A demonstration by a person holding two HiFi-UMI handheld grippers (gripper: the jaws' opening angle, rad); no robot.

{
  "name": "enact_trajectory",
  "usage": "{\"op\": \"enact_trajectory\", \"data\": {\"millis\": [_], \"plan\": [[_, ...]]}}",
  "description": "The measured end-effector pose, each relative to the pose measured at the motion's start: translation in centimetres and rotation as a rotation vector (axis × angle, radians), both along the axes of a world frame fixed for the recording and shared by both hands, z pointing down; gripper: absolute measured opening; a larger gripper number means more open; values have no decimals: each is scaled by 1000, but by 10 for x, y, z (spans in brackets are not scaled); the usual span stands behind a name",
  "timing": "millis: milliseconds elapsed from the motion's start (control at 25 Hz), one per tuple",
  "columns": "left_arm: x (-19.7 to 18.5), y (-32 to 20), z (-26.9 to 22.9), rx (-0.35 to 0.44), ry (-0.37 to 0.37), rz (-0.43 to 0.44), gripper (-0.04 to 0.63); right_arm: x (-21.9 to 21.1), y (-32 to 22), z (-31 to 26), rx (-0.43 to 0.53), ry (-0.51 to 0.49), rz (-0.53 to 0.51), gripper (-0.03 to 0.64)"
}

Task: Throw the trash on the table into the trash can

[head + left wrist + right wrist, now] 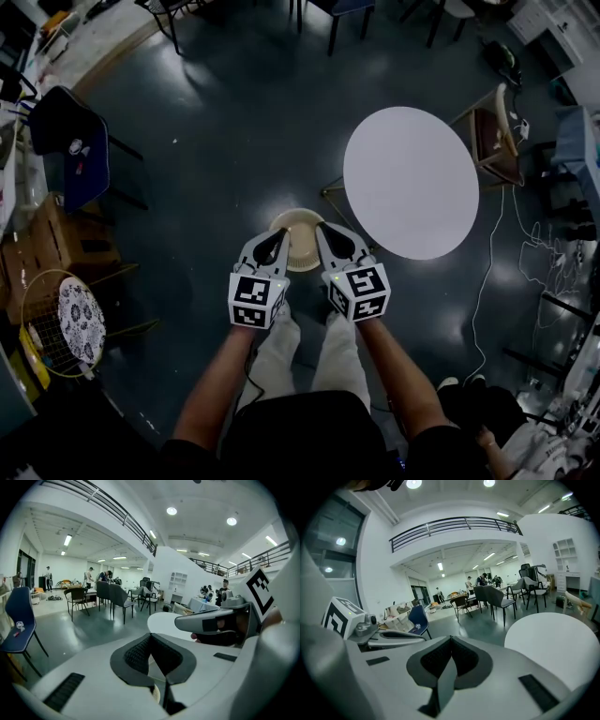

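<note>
We held our left gripper (280, 234) and our right gripper (322, 230) side by side, just to the left of the round white bench (411, 183). The left gripper's dark fingers (137, 656) were shut tight together, with nothing between them. The right gripper's dark fingers (465, 660) were pressed together too, and they held nothing. The round cream trash can (300, 248) stood on the dark floor (234, 122) close beside the bench, on its left side. Both grippers hung above it. Our legs in light trousers (309, 352) were nearer to us than the bench. A dark blue chair (70, 150) stood far to the left of the bench.
</note>
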State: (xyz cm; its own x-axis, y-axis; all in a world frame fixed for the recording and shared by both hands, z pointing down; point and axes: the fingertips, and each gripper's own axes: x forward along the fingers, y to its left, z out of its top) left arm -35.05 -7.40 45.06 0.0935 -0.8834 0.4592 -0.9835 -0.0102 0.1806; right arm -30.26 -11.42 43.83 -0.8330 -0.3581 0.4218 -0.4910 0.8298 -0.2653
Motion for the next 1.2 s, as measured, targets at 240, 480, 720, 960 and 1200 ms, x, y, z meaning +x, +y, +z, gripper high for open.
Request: {"op": "enact_trajectory", "data": {"millis": [240, 480, 720, 960, 1200], "plan": [[-17, 7, -54, 49, -16, -6, 15, -11, 18, -50, 64, -4, -20, 18], [-24, 11, -105, 121, -48, 30, 15, -21, 30, -97, 116, -40, -10, 18], [-22, 20, -158, 190, -76, 56, 15, -24, 45, -145, 158, -76, 1, 18], [-27, 31, -194, 261, -113, 87, 15, -24, 57, -177, 208, -93, 28, 18], [-34, 52, -220, 306, -109, 105, 15, -33, 78, -198, 240, -110, 41, 18]]}}
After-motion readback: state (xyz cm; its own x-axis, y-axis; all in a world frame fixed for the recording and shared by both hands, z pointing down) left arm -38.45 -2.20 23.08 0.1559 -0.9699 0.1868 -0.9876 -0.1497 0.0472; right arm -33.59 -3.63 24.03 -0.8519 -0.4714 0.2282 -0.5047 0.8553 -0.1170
